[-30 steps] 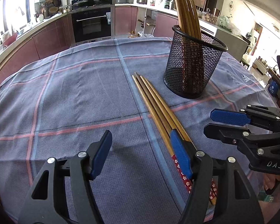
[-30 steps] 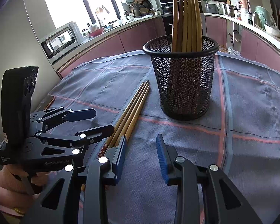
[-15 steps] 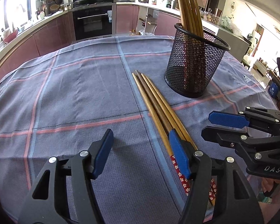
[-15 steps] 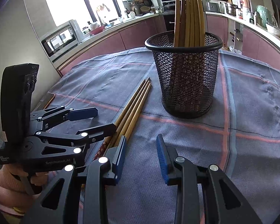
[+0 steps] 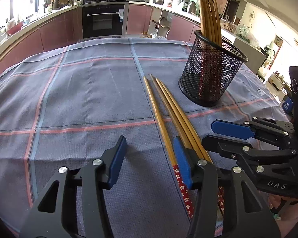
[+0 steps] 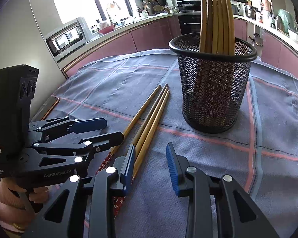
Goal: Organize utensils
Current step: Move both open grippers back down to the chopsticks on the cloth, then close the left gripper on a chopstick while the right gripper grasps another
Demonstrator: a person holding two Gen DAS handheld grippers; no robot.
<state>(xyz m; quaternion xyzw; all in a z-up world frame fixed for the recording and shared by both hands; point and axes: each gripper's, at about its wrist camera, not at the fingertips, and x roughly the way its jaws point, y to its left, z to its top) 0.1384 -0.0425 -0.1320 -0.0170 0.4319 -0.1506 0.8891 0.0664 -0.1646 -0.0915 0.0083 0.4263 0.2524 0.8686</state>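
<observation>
Several wooden chopsticks point(image 5: 168, 111) with red flowered ends lie side by side on the cloth, left of a black mesh holder point(image 5: 210, 79) in which several more stand upright. My left gripper point(image 5: 149, 150) hovers over their red ends, its jaws closing. The leftmost chopstick runs just inside its right finger, and the pads are not touching it. My right gripper point(image 6: 150, 158) stays open over bare cloth, just right of the chopsticks point(image 6: 149, 123) and in front of the holder point(image 6: 212, 91). Each gripper shows in the other's view: the right point(image 5: 228, 136) and the left point(image 6: 105, 130).
A blue-grey checked cloth point(image 5: 79, 99) covers the table, whose wooden edge point(image 6: 49, 107) shows at the left. A hand in a pink sleeve point(image 6: 8, 200) holds the left gripper. Kitchen counters, an oven point(image 5: 103, 21) and a microwave point(image 6: 67, 35) stand beyond the table.
The left gripper's jaws have narrowed, mostly in the last half second. Both grippers have otherwise kept their places. The chopsticks and the holder have not moved.
</observation>
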